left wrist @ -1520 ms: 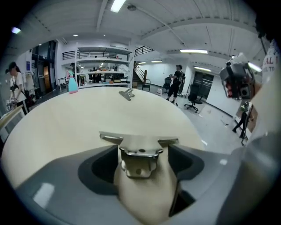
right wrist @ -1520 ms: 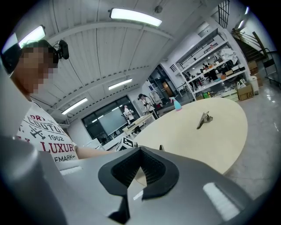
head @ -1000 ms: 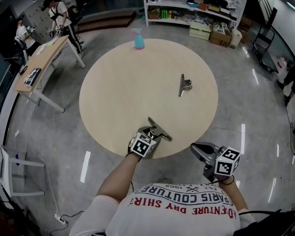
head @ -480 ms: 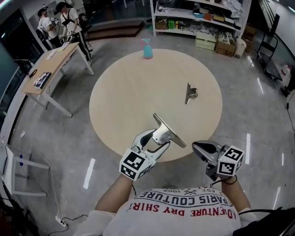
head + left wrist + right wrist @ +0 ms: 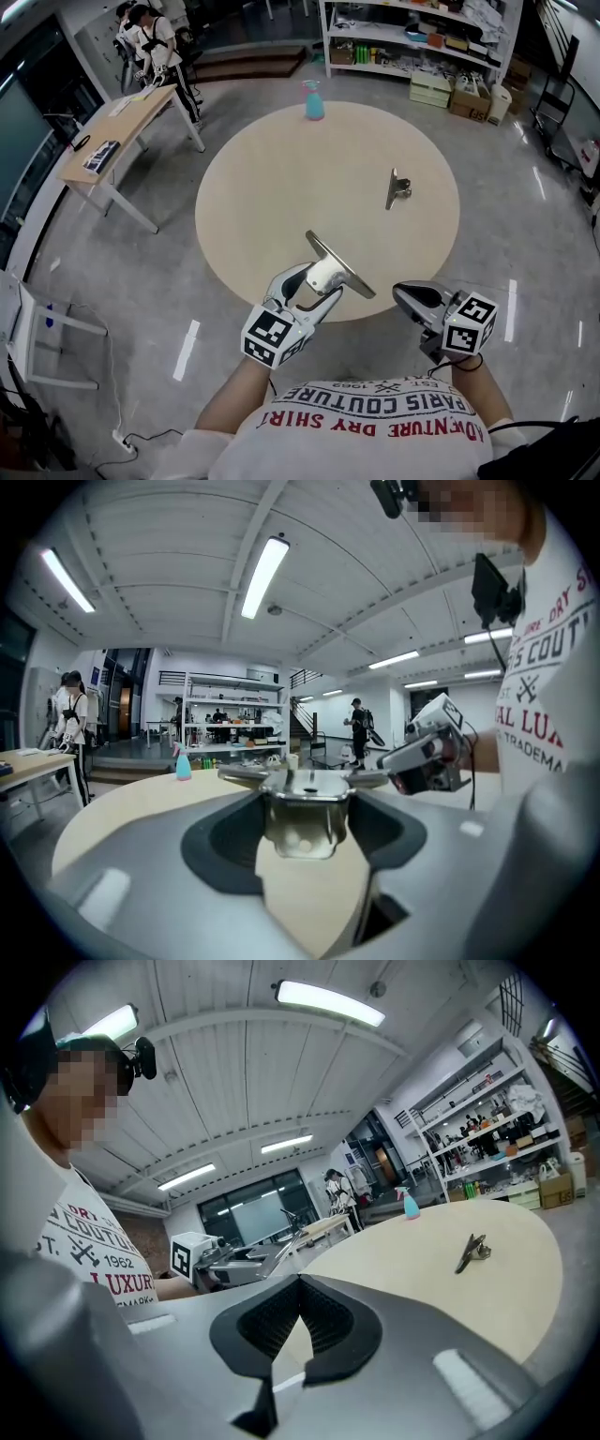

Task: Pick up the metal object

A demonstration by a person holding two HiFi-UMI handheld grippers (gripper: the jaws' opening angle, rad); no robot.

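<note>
A shiny metal clip with a flat plate is held up over the near edge of the round wooden table. My left gripper is shut on it; in the left gripper view the metal clip sits between the jaws, its handles spread sideways. My right gripper hovers off the table's near right edge, shut and empty; its pads meet at the right gripper's tip. A second metal clip lies on the table's right part, and this second clip also shows in the right gripper view.
A blue spray bottle stands at the table's far edge. A wooden desk with people beside it is at the back left. Shelves with boxes line the back. Polished grey floor surrounds the table.
My left gripper has lifted the metal clip off the table's near edge and drawn it up toward the body. In the last half second it barely moved. The right gripper stayed put.
</note>
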